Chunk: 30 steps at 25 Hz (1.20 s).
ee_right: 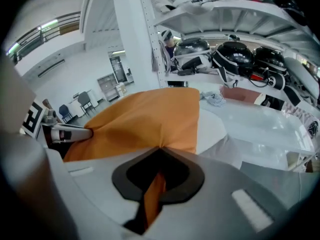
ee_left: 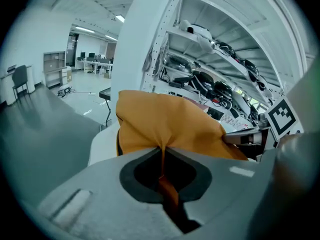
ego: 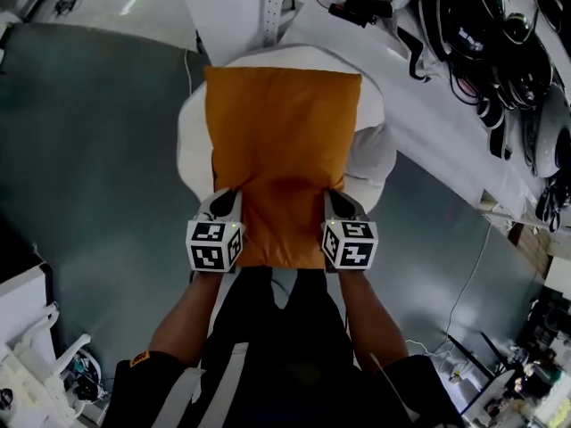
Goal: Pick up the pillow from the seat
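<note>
An orange pillow point(ego: 281, 150) hangs in the air above a white rounded seat point(ego: 373, 154). My left gripper point(ego: 227, 205) is shut on the pillow's near left edge, and my right gripper point(ego: 337, 205) is shut on its near right edge. In the left gripper view the orange fabric point(ee_left: 165, 129) is pinched between the jaws and runs back through them. The right gripper view shows the same pinch on the pillow point(ee_right: 145, 121), with the left gripper's tip point(ee_right: 67, 133) biting the far corner. The seat point(ee_right: 220, 129) lies below and behind.
A white post point(ego: 277, 7) rises behind the seat. White shelving with dark helmets and cables point(ego: 500, 52) runs along the right. Grey floor point(ego: 89, 150) spreads to the left. A white table edge point(ego: 22, 310) sits at the lower left. The person's arms and dark clothing fill the bottom.
</note>
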{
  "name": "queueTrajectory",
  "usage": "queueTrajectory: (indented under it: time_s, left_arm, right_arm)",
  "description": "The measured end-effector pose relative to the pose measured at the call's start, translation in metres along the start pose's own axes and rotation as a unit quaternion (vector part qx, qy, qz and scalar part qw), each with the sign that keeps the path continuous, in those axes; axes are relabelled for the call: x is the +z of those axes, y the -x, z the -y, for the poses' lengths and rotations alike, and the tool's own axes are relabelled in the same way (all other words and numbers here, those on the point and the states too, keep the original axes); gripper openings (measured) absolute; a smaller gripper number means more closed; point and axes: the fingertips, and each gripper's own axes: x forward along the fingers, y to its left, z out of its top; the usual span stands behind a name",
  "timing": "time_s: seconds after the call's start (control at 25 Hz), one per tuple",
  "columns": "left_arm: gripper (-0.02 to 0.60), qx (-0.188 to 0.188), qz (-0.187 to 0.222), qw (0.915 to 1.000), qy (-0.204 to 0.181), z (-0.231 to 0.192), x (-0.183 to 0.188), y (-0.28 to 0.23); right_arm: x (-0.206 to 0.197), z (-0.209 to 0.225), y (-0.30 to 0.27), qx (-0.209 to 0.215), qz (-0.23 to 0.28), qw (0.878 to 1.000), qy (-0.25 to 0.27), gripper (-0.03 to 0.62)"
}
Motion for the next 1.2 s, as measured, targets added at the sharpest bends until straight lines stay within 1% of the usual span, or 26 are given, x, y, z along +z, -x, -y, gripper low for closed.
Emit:
queueTrajectory:
  time_s: [0.2, 0.4, 0.64, 0.8, 1.04, 1.2]
  left_arm:
    - [0.005, 0.003, 0.018, 0.9997, -0.015, 0.018, 0.024, 0.036]
    - [0.005, 0.010, 0.040, 0.9990, -0.017, 0.042, 0.031, 0.067]
    - [0.005, 0.026, 0.065, 0.9975, 0.006, 0.085, 0.026, 0.097]
    - [0.005, 0.037, 0.083, 0.9958, 0.014, 0.119, 0.022, 0.121]
    - [0.005, 0.063, 0.118, 0.9909, 0.013, 0.169, 0.016, 0.158]
    - [0.005, 0.086, 0.135, 0.9871, 0.010, 0.198, 0.000, 0.186]
  right_arm:
    - [0.018, -0.009, 0.039, 0.007, 0.017, 1.000, 0.010, 0.009]
    - [0.026, -0.009, 0.076, 0.017, 0.027, 0.999, 0.023, 0.009]
    - [0.030, 0.005, 0.122, 0.040, 0.038, 0.997, 0.058, 0.009]
    - [0.030, 0.015, 0.161, 0.058, 0.052, 0.994, 0.078, 0.008]
    - [0.026, 0.032, 0.213, 0.079, 0.085, 0.989, 0.096, 0.008]
    - [0.012, 0.036, 0.245, 0.095, 0.099, 0.984, 0.112, 0.009]
